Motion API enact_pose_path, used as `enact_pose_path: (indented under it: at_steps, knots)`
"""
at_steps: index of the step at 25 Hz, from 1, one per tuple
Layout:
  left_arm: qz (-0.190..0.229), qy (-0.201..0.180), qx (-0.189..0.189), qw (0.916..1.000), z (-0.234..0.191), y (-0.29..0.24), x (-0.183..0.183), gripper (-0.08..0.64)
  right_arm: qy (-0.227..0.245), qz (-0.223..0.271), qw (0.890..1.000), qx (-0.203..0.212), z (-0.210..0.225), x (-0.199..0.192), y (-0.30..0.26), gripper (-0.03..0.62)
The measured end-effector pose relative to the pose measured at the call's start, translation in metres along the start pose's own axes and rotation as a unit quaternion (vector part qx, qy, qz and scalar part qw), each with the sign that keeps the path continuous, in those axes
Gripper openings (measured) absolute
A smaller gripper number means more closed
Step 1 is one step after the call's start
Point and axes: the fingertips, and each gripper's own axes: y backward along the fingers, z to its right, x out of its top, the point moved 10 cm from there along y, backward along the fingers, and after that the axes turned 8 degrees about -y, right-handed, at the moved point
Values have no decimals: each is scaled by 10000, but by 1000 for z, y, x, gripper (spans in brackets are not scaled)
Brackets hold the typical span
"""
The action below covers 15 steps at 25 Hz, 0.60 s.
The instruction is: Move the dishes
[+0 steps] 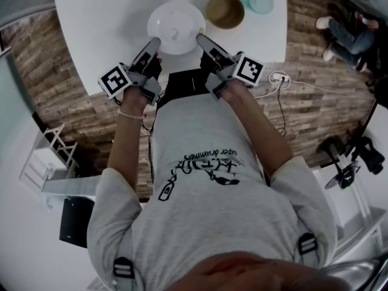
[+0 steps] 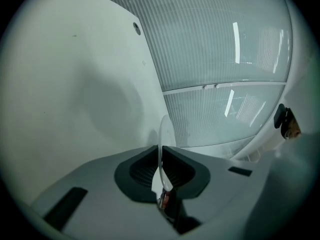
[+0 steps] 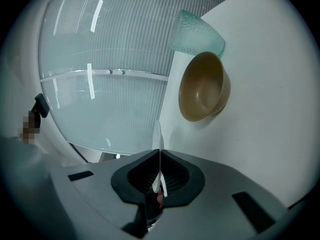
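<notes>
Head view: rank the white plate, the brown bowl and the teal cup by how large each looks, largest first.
1. white plate
2. brown bowl
3. teal cup
All three are about equally far from the camera, so the order looks reliable.

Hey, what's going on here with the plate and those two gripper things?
A person at a white table grips a white plate from both sides. The left hand-held gripper is shut on its left rim and the right hand-held gripper on its right rim. A brown bowl and a teal cup sit to its right, untouched. Whether the plate is off the table, I cannot tell.
</notes>
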Motion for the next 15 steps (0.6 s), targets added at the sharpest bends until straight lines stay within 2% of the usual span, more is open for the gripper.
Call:
enact_pose_path:
  at_steps: [9, 15]
  knots:
    - [-69, 11, 286, 9996, -16, -1, -4, 26, -11, 49, 9997, -232, 20, -4, -2, 38]
    - [-115, -129, 505, 9986, -26, -11, -1, 31, -79, 119, 9993, -352, 35, 1, -8, 38]
